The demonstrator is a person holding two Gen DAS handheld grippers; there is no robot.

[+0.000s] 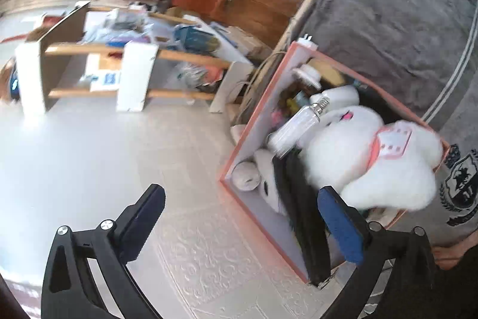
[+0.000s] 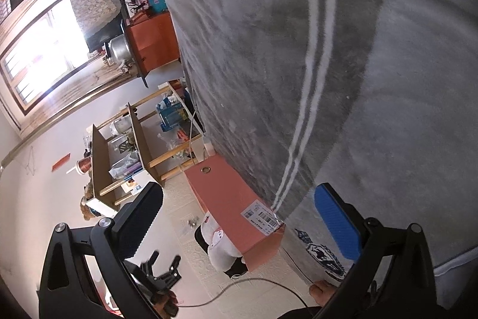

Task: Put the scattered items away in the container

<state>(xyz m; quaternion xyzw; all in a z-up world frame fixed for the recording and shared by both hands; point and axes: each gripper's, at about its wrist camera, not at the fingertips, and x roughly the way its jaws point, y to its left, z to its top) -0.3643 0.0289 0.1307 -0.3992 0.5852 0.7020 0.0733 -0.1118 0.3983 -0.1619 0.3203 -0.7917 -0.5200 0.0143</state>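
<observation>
A pink cardboard box (image 1: 254,124) stands on the pale tiled floor against the bed, packed with things. In it lie a white plush toy (image 1: 373,163), a clear plastic bottle (image 1: 298,121), a black item (image 1: 295,199) and several smaller pieces. My left gripper (image 1: 242,211) hovers above the box's near corner, open, with nothing between its fingers. The right wrist view shows the box (image 2: 227,193) from outside, the white plush (image 2: 221,244) bulging from it, and the left gripper (image 2: 164,265) small at lower left. My right gripper (image 2: 239,199) is open and empty, apart from the box.
A grey striped blanket (image 1: 388,5) covers the bed beside the box. A cluttered low shelf with wooden rods (image 1: 134,71) stands across the floor, an orange cabinet (image 2: 152,44) behind it. A thin cable (image 2: 254,283) trails over the floor. A person's bare foot (image 2: 322,292) rests near the bed.
</observation>
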